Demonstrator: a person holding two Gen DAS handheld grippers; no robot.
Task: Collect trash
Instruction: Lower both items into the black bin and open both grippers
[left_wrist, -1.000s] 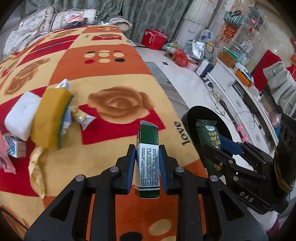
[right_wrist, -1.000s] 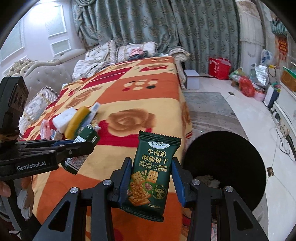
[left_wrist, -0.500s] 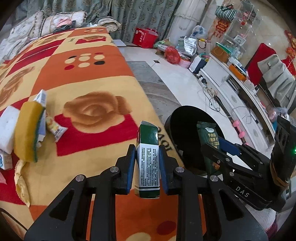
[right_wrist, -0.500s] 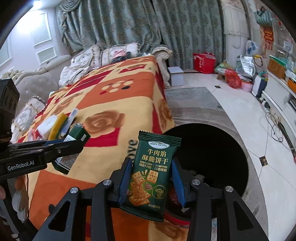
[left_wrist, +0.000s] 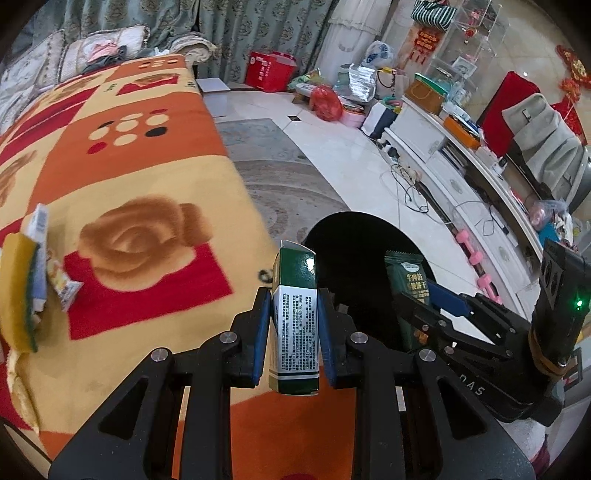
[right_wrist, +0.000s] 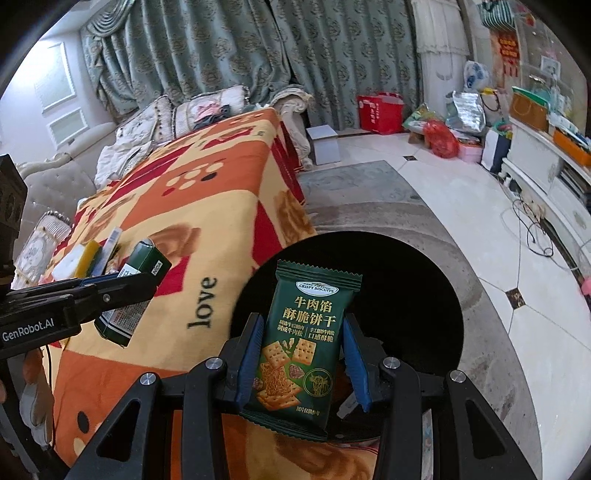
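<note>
biscuit pack (right_wrist: 301, 343) — "crispy biscuits" (right claw (right_wrist: 301, 363))

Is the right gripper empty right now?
No, the right gripper is clamped on a green biscuit packet, held upright in front of the black bin.

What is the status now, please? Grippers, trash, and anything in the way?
Left gripper shut on green box. Right gripper shut on biscuit packet, in front of black bin. Nothing blocking.
</note>
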